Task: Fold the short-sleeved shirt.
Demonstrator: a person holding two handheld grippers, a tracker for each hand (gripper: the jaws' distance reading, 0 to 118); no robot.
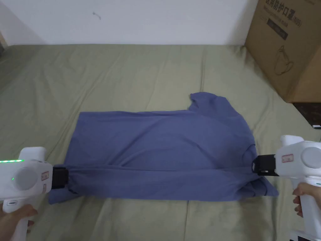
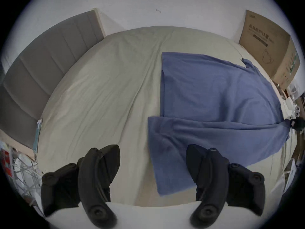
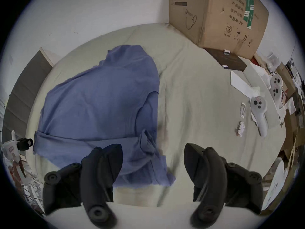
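Head view: shirt seemingly between grippers' fingers

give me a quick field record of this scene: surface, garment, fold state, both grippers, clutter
surface: green bed sheet
garment: blue short-sleeved shirt, laid sideways, collar toward the right
fold state: near long edge folded over onto the body
left hand-held gripper: jaws apart, at the hem end
right hand-held gripper: jaws apart, at the collar end
clutter: cardboard box at the far right

Left hand-held gripper gapes wide over blue shirt's hem.
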